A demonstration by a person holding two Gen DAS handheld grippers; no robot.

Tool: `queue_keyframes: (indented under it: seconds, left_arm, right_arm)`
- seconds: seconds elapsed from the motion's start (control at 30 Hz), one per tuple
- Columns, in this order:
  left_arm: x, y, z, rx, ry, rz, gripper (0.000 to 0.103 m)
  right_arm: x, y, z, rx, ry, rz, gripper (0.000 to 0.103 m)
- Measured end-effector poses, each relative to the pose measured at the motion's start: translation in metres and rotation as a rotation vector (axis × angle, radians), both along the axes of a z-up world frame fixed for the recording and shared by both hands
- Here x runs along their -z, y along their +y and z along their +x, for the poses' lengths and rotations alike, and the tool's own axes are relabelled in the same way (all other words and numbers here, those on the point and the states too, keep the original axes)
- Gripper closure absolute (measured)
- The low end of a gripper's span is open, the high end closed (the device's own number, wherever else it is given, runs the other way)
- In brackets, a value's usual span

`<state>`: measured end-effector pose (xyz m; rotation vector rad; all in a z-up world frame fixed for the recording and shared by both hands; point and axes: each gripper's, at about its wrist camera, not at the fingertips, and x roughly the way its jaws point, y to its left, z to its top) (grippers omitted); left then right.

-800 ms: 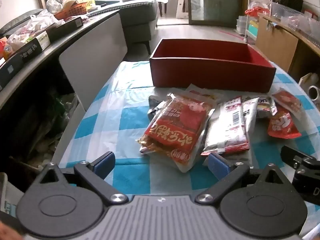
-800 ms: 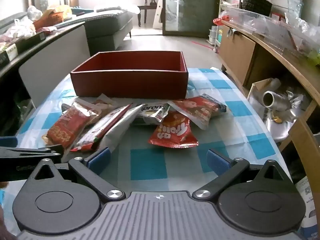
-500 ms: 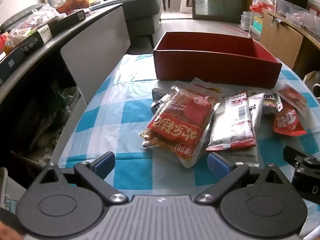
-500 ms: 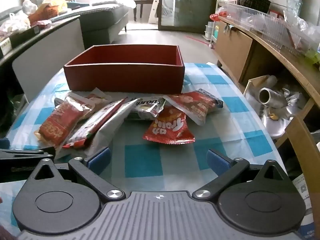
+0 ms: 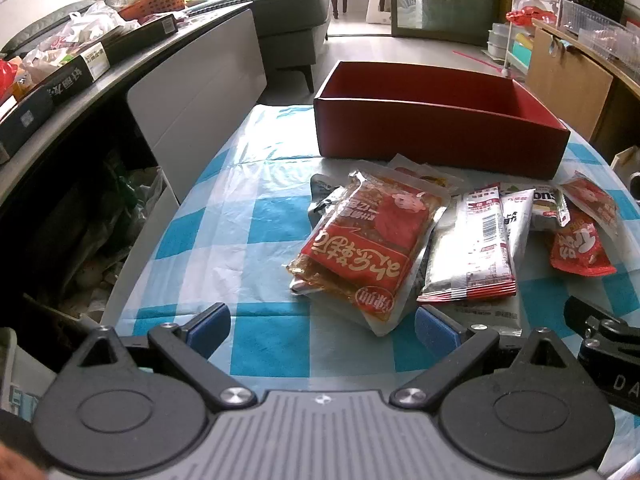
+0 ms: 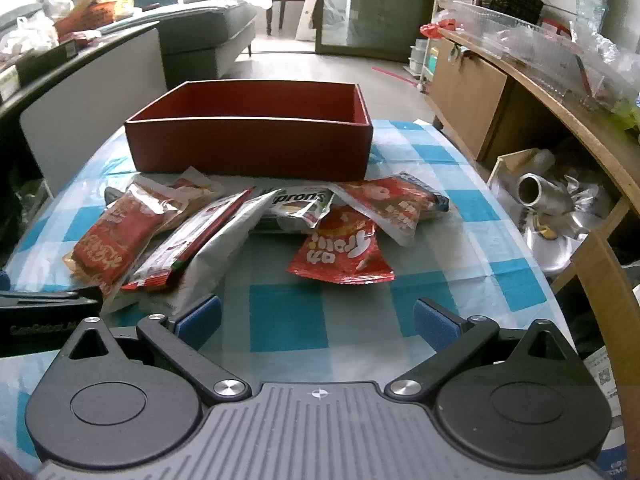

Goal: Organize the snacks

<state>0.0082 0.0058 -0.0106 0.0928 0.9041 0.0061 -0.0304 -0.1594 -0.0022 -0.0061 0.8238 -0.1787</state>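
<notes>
Hovering wide-jawed and empty, left gripper (image 5: pixel 322 322) and right gripper (image 6: pixel 316 322) face the scattered foil snack packets (image 6: pixel 240 232) on the blue-checked plastic tablecloth (image 6: pixel 460 216); open red cardboard box (image 6: pixel 248 144) behind holds nothing visible, so sorting looks unstarted.

a blue and white checked cloth (image 5: pixel 260 216) is covering the table, and a grey sofa (image 5: pixel 292 4) is sitting beyond it near a glass door (image 6: pixel 376 4). along one side a dark counter (image 5: pixel 80 92) is carrying bags, boxes and an orange basket (image 5: pixel 154 0). on the other side a wooden cabinet (image 6: pixel 468 96) is standing under a shelf that is holding clear plastic trays (image 6: pixel 516 44).
</notes>
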Motion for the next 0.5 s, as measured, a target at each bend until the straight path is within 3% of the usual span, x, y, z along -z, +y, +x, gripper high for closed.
queue_keyframes:
  seconds: [0.5]
  left_arm:
    - [-0.0020, -0.0006, -0.0019, 0.004, -0.004, -0.003, 0.008]
  right_arm:
    - [0.0051, 0.0000, 0.0034, 0.008, 0.019, -0.007, 0.000]
